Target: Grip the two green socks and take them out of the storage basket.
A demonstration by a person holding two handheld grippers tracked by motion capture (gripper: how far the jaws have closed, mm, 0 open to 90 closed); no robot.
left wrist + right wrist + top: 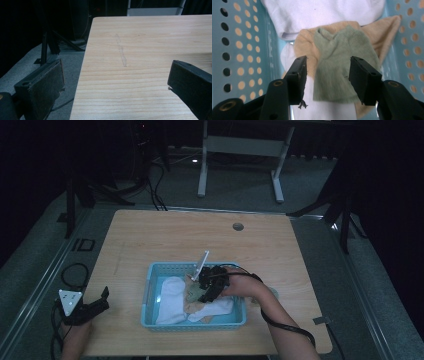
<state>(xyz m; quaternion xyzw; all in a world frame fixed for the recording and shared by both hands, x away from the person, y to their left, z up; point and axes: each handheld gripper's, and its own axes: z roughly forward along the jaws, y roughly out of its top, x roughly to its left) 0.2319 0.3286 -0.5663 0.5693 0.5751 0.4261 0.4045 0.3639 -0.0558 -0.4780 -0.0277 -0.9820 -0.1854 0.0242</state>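
Dark surroundings close in on a pale wooden desk [165, 235] standing on grey carpet, with the legs of another piece of furniture behind it. Near the desk's front edge sits a light blue perforated basket [150, 290], and inside it lies a small heap of socks. Topmost is a pale green sock [342, 67], spread flat over a tan sock [384, 32], with white socks [322, 12] above and beneath them; in the high view the white socks [172, 300] take up most of the basket's floor.

Directly over the green sock hangs the right tool [327, 75], its jaws standing moderately wide with the green fabric showing between them, one jaw on either side of the sock. I cannot tell whether the jaw tips touch the fabric. In the high view the right tool [207, 287] reaches into the basket from the right side, the person's right hand [245, 287] wrapped around it and a black cable trailing back along the forearm.

Well apart from the basket, at the desk's left front corner, the left tool [97, 302] is held low with a grey three-cornered plate [70, 300] on top. Its jaws are spread wide and hold nothing; between them the left tool [115, 80] looks along bare desk [150, 50] and its left edge, where a faint pencil-like mark [121, 52] runs across the wood.
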